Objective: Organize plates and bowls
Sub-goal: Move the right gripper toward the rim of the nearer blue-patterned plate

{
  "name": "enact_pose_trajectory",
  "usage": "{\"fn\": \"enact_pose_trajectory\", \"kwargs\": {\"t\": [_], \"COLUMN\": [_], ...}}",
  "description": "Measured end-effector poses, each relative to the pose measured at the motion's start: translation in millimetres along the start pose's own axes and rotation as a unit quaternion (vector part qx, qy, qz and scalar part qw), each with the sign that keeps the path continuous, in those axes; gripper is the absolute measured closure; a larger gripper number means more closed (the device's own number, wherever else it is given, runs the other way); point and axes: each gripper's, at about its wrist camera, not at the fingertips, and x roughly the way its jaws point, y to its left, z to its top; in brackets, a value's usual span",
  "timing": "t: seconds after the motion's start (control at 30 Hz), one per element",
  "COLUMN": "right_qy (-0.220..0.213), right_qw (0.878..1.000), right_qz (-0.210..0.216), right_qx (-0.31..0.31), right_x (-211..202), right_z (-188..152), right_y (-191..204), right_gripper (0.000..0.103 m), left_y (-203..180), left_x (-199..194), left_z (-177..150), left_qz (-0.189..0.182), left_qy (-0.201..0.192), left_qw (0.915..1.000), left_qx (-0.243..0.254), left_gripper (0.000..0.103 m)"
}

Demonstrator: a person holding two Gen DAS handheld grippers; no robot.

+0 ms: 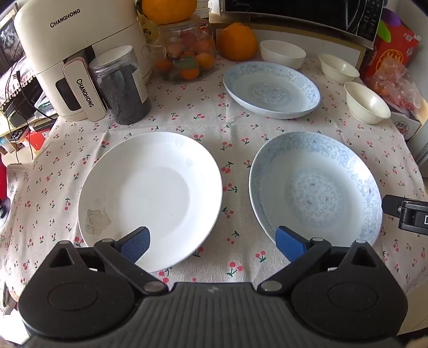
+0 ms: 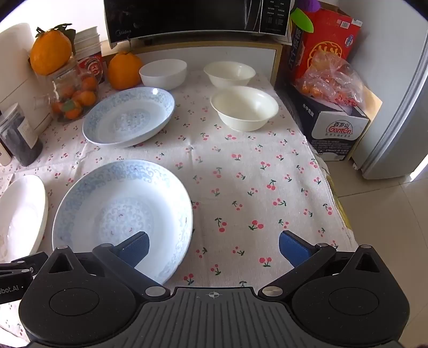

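A plain white plate [image 1: 149, 195] lies near left on the cherry-print cloth, with a blue-patterned plate [image 1: 315, 187] beside it on the right. A second blue-patterned plate [image 1: 271, 89] sits farther back. Three cream bowls stand behind and right: one [image 1: 282, 53], one [image 1: 337, 67], one [image 1: 367, 102]. My left gripper [image 1: 212, 245] hovers open above the gap between the two near plates, nothing between its pads. My right gripper [image 2: 214, 250] is open too, its left finger [image 2: 135, 247] over the near blue plate [image 2: 120, 214], its right finger over bare cloth.
An air fryer [image 1: 72, 53], a dark-filled jar [image 1: 123, 85], a glass jar of small oranges [image 1: 187, 56] and a large orange [image 1: 236, 41] line the back left. A microwave [image 2: 192, 18] stands behind. Boxes and a bagged fruit pile [image 2: 329, 77] sit off the table's right edge [image 2: 334, 192].
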Motion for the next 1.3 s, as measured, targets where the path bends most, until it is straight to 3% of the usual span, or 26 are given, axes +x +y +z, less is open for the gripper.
{"fn": "enact_pose_trajectory", "kwargs": {"t": [1.3], "right_qy": [0.011], "right_qw": [1.0], "right_qz": [0.001], "right_qx": [0.0], "right_x": [4.5], "right_z": [-1.5], "right_y": [1.3], "right_gripper": [0.0], "left_y": [3.1], "left_x": [-6.9], "left_z": [-2.5], "left_qz": [0.007], "left_qy": [-0.013], "left_qw": [0.9999], "left_qx": [-0.003], "left_gripper": [0.002]}}
